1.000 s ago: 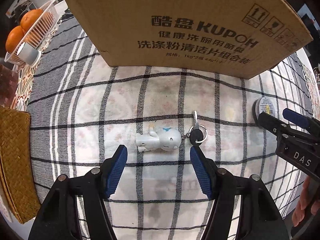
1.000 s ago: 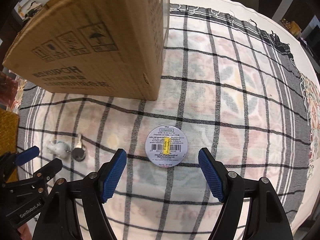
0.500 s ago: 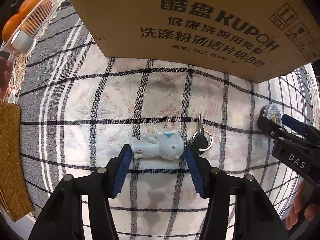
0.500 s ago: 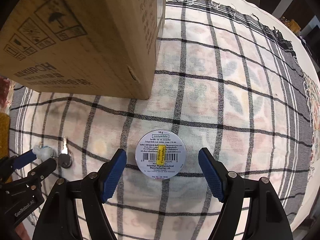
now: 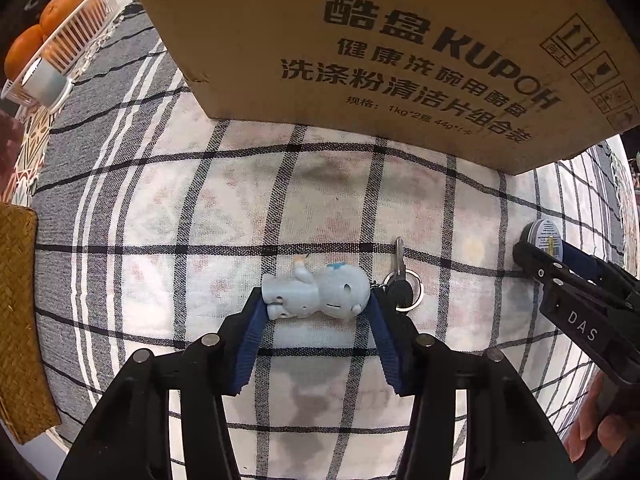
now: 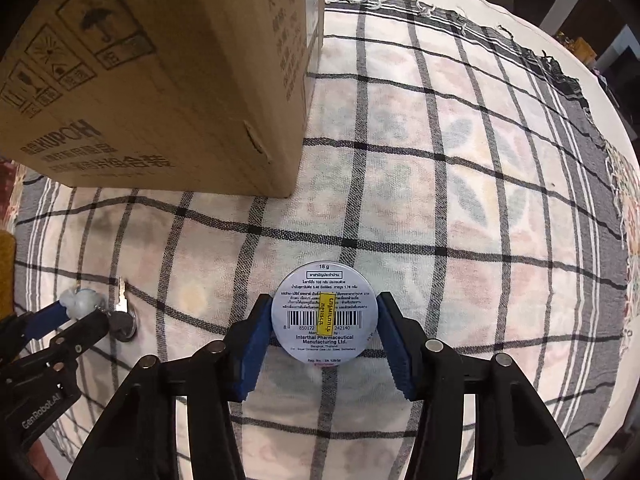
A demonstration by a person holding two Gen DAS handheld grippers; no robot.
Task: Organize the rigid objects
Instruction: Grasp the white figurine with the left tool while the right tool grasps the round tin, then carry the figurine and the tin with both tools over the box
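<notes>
A pale blue toy figure [image 5: 316,294] lies on its side on the checked cloth, joined by a ring to a black-headed key [image 5: 400,284]. My left gripper [image 5: 316,305] points down and is shut on the figure, with a pad at its feet and a pad at its head. In the right wrist view a round silver tin [image 6: 324,312] with a barcode label lies flat on the cloth. My right gripper [image 6: 323,317] is closing on it, and both blue pads touch its rim. The figure [image 6: 82,300] and left gripper [image 6: 82,309] show at that view's left edge.
A large cardboard box [image 5: 380,52] stands just behind both objects on the cloth [image 6: 460,184]. At far left a white basket [image 5: 68,52] holds oranges and a cup, and a woven mat [image 5: 20,312] lies nearer. A person's fingers [image 5: 596,432] hold the right gripper.
Both grippers have come down over their objects. The left jaws closed onto the toy figure. The right jaws narrowed from wide open until the pads met the tin.
</notes>
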